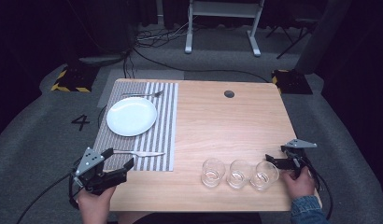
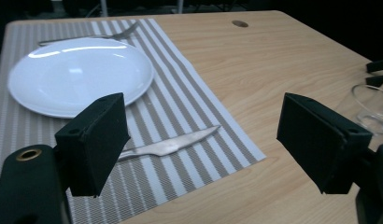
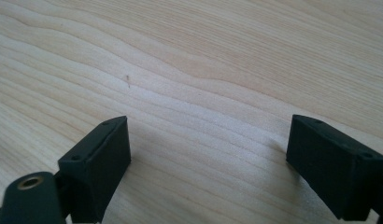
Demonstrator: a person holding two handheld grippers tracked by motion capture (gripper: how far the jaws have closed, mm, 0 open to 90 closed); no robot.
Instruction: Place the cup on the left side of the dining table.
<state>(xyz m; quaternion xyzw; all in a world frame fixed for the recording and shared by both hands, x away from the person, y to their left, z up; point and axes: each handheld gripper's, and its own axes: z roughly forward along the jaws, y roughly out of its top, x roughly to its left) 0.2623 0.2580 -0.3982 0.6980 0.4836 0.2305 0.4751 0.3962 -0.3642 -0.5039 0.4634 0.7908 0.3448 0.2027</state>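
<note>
A silver knife [image 1: 142,153] lies flat on the striped placemat [image 1: 164,122].

we count three glasses [image 1: 213,172] [image 1: 239,173] [image 1: 265,175] in one row on the table [image 1: 217,121]. there is one white plate [image 1: 131,116], one fork [image 1: 143,94], one knife [image 1: 139,153] and one striped placemat [image 1: 164,126]. we see two grippers, the left gripper [image 1: 119,158] and the right gripper [image 1: 276,154].

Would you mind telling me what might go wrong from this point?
1. The three glasses stand nearly touching in a row; the open right gripper beside the end glass could knock it into its neighbours.
2. The open left gripper hovers near the knife on the striped placemat; a grab could drag the mat.
</note>
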